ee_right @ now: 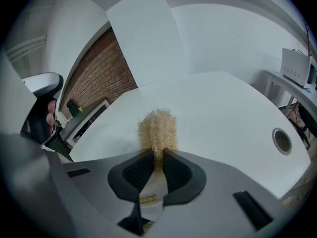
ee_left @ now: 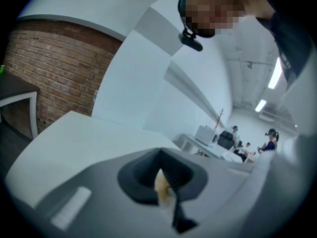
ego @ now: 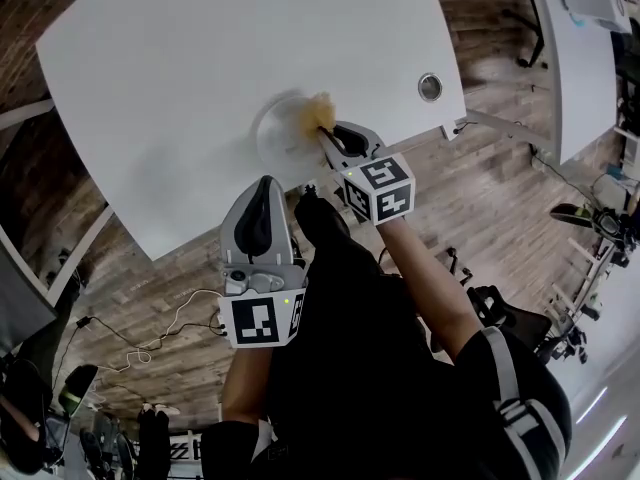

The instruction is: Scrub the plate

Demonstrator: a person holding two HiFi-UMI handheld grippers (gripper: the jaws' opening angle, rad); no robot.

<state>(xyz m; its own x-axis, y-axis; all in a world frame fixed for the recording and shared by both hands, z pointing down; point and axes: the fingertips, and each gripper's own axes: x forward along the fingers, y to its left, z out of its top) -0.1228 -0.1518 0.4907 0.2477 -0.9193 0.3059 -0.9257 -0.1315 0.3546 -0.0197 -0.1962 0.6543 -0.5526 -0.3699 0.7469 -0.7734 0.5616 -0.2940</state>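
The right claw (ego: 328,134) is gripping a tan fibrous scrubbing pad (ego: 321,110) at the rim of the round white plate (ego: 278,136), which is lying on the white surface (ego: 180,58). The left claw (ego: 263,190) is hovering nearby, jaws together on a thin tan scrap (ee_left: 161,182).

Tan scrubber (ee_right: 157,129) in right claw (ee_right: 157,155)

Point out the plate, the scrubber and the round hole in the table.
Plate (ego: 278,143), head view, bare left half.
Scrubber (ee_right: 157,128), right gripper view, fuzzy middle.
Hole (ego: 430,87), head view, its centre.
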